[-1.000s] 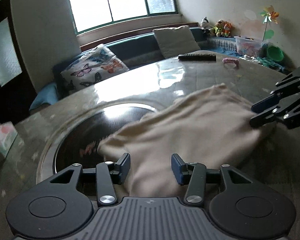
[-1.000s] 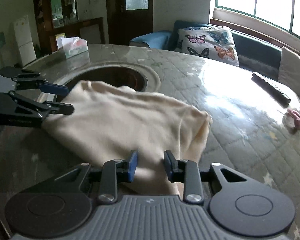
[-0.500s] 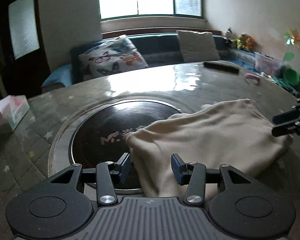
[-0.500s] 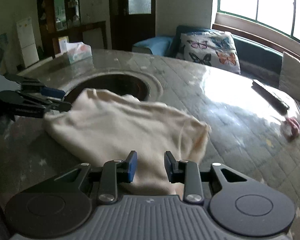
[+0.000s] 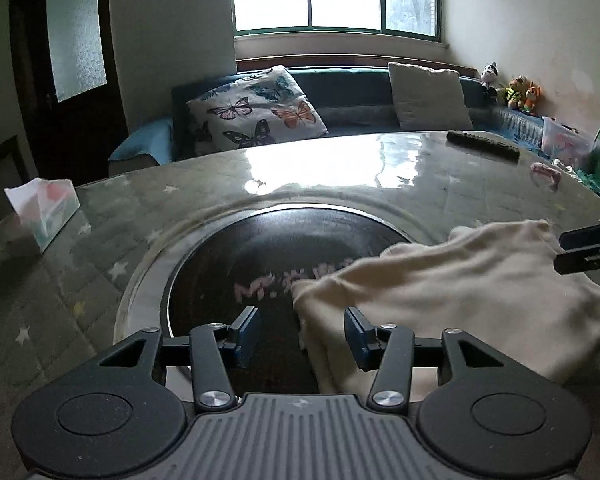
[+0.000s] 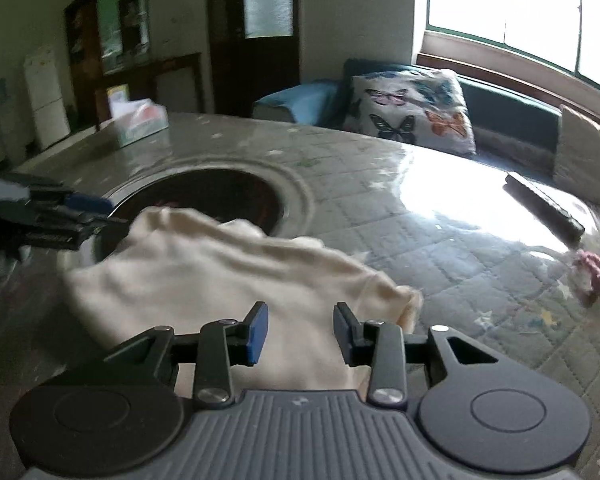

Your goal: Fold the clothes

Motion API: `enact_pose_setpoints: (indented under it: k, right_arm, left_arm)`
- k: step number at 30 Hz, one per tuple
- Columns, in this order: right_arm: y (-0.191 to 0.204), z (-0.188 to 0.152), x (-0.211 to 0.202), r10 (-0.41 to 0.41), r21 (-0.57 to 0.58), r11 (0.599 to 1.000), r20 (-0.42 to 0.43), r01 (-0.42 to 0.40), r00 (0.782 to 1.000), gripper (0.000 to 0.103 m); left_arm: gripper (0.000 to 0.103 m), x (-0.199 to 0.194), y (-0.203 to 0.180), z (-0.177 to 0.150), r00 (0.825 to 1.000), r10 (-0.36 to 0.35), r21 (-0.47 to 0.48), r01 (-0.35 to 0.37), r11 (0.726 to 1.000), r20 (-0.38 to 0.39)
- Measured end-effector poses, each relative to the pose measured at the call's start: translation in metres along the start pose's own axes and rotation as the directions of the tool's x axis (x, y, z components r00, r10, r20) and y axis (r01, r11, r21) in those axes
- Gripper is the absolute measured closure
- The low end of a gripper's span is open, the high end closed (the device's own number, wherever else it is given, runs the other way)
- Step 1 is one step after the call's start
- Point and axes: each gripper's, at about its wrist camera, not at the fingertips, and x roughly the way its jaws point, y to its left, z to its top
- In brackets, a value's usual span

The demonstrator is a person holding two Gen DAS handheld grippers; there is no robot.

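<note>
A cream folded garment [image 5: 452, 296] lies on the round table, partly over the dark round inset; it also shows in the right wrist view [image 6: 228, 280]. My left gripper [image 5: 302, 336] is open and empty, at the garment's left edge, with the cloth under its right finger. My right gripper [image 6: 300, 332] is open and empty, just above the garment's near edge. The right gripper also shows at the right edge of the left wrist view [image 5: 584, 250]. The left gripper shows at the left of the right wrist view [image 6: 60, 216].
The dark round inset [image 5: 268, 264] sits mid-table. A tissue box [image 5: 44, 208] stands at the left, a dark remote [image 5: 484, 144] and a pink object [image 5: 544, 172] at the far right. A sofa with a butterfly cushion [image 5: 256, 112] lies beyond.
Both grippers have pulled back from the garment. The left gripper swung left, so the cloth now lies to its right. The garment lies still on the table.
</note>
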Motion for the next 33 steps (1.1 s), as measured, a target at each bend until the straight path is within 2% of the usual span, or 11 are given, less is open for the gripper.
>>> enact_pose_setpoints:
  k: [5,8,10,13,18,24,33]
  right_arm:
    - [-0.019,0.001,0.023,-0.040,0.067,0.997,-0.017,0.041,0.999,0.067]
    - [-0.030,-0.003,0.029,-0.025,0.122,0.992,-0.035,0.029,0.999,0.067]
    - [-0.027,0.000,0.024,-0.026,0.114,0.993,-0.028,0.029,0.999,0.067]
    - [-0.017,0.006,0.013,-0.019,0.070,0.997,-0.009,0.020,1.000,0.066]
    - [0.020,0.014,0.001,0.058,-0.046,0.997,0.010,-0.057,0.998,0.061]
    - [0.082,0.016,0.005,0.192,-0.205,0.960,-0.014,-0.191,0.981,0.058]
    - [0.157,0.012,0.020,0.306,-0.411,0.857,-0.083,-0.312,0.948,0.058]
  left_arm:
    - [0.051,0.022,0.005,0.000,0.998,0.038,-0.005,-0.039,0.999,-0.041]
    - [0.051,0.024,0.009,0.000,0.998,0.029,-0.019,-0.030,0.999,-0.047]
    - [0.050,0.021,0.011,0.003,0.999,0.028,-0.028,-0.030,0.999,-0.046]
    - [0.044,0.014,0.014,0.007,0.999,0.028,-0.045,-0.029,0.999,-0.037]
    - [0.018,0.004,0.026,0.011,0.999,0.043,-0.080,-0.045,0.996,-0.023]
    - [0.017,-0.006,0.033,0.013,0.998,0.056,-0.107,-0.058,0.993,-0.017]
    - [0.018,-0.010,0.050,0.005,0.998,-0.007,-0.265,-0.011,0.964,-0.067]
